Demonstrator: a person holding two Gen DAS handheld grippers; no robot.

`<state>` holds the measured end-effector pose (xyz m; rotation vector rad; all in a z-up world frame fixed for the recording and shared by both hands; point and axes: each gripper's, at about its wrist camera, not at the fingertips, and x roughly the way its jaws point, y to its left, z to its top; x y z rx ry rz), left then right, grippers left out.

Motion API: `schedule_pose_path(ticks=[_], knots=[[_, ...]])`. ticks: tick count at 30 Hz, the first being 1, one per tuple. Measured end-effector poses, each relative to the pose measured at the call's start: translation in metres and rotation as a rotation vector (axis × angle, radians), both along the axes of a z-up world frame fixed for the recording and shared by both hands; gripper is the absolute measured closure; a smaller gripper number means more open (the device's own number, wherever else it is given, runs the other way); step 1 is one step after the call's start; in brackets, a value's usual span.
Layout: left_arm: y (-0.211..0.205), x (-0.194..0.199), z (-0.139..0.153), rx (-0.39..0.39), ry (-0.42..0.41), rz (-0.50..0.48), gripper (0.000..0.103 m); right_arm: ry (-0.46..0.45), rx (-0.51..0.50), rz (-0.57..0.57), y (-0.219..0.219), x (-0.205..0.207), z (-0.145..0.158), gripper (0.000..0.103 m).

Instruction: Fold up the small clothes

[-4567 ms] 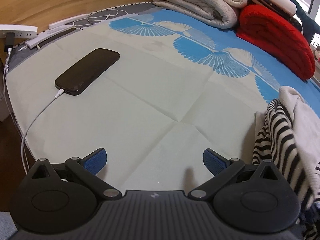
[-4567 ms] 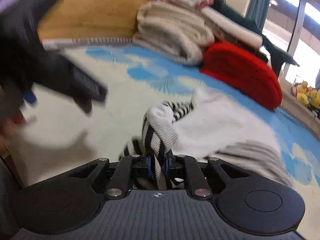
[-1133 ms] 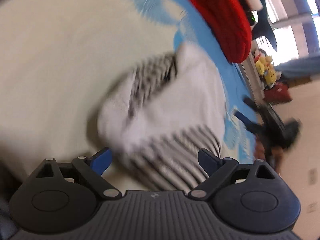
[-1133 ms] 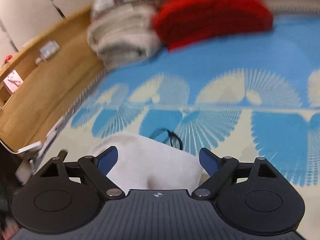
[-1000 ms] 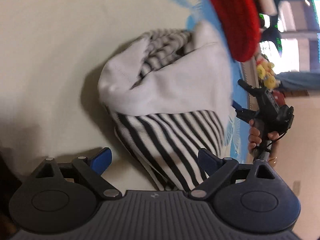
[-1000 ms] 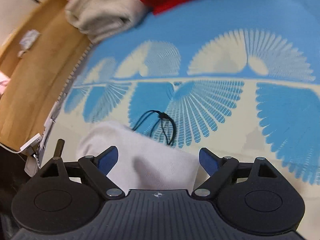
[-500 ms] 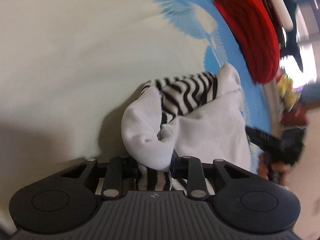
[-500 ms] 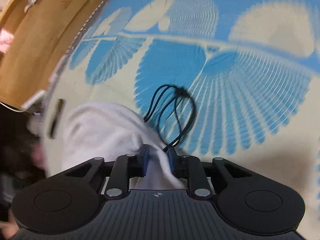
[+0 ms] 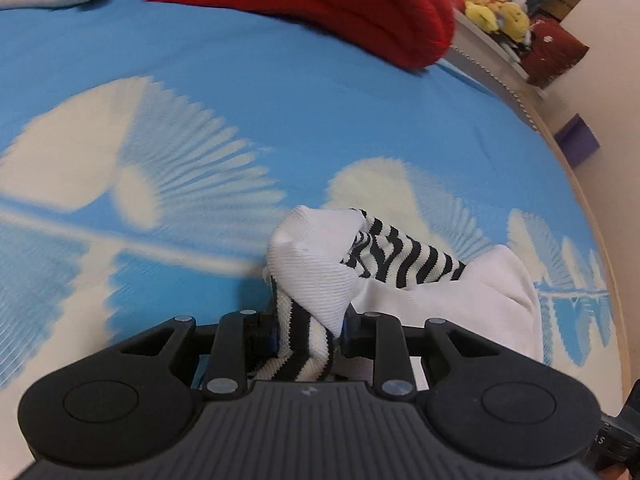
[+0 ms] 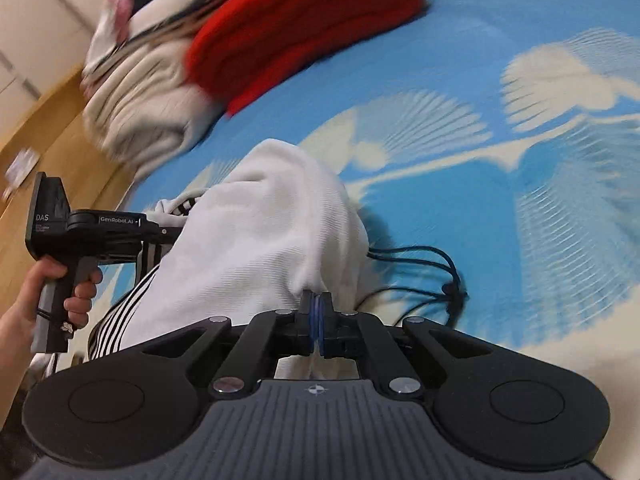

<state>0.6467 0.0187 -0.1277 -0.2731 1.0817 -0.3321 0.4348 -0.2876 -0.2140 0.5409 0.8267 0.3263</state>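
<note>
The garment [image 10: 256, 240] lies on the bedsheet [image 10: 500, 168] before the right gripper [image 10: 318, 322], a cord [image 10: 436, 276] just right of it, folded blankets [image 10: 280, 32] behind, the left gripper [image 10: 156, 236] at its left.

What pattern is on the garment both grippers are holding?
Plain white with black-and-white striped parts on the garment; clearest in left wrist view.

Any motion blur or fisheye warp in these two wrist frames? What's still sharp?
Left wrist view: blue-and-cream fan-print bedsheet smeared sideways, the bed edge bows; black-and-white striped knit garment in the left gripper stays sharp. Right wrist view: red folded blanket and cream bedding pile blurred, sheet streaked; right gripper and garment crisp.
</note>
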Motion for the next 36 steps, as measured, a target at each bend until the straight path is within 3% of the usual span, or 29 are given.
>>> schedule_pose_path(ticks=[6,9,10,13,15,17,19,20,25,30,32,36], knots=[[0.002,0.054,-0.015,-0.086,0.007,0.132,0.069,0.005,0.014,-0.117,-0.036,0.020,-0.018,0.102],[0.022,0.068,-0.018,-0.113,-0.014,0.268,0.056,0.013,0.017,-0.106,-0.034,0.018,-0.030,0.102],[0.030,0.074,-0.019,-0.152,0.000,0.312,0.046,0.009,0.011,-0.106,-0.031,0.015,-0.033,0.102],[0.053,0.071,-0.014,-0.212,0.011,0.434,0.044,0.006,0.016,-0.116,-0.031,0.012,-0.031,0.101],[0.061,0.062,0.002,-0.192,-0.020,0.427,0.036,-0.010,-0.007,-0.132,-0.033,0.006,-0.022,0.094],[0.062,0.037,0.031,-0.107,-0.084,0.392,0.015,-0.048,-0.108,-0.154,-0.028,-0.004,-0.005,0.081],[0.058,0.002,0.060,-0.008,-0.153,0.332,0.007,-0.110,-0.201,-0.153,-0.020,-0.023,0.021,0.048],[0.055,-0.026,0.077,0.046,-0.189,0.287,0.002,-0.151,-0.231,-0.151,-0.016,-0.038,0.037,0.044],[0.031,-0.184,0.123,0.203,-0.350,0.196,0.000,-0.250,-0.255,-0.119,0.014,-0.117,0.097,0.012],[-0.018,-0.307,0.120,0.468,-0.496,0.176,0.000,-0.181,-0.326,-0.236,0.058,-0.174,0.112,0.008],[-0.029,-0.334,0.109,0.478,-0.500,0.163,0.000,-0.148,-0.333,-0.328,0.068,-0.192,0.104,0.008],[-0.032,-0.350,0.073,0.416,-0.454,0.173,0.000,-0.167,-0.305,-0.435,0.083,-0.222,0.074,0.008]])
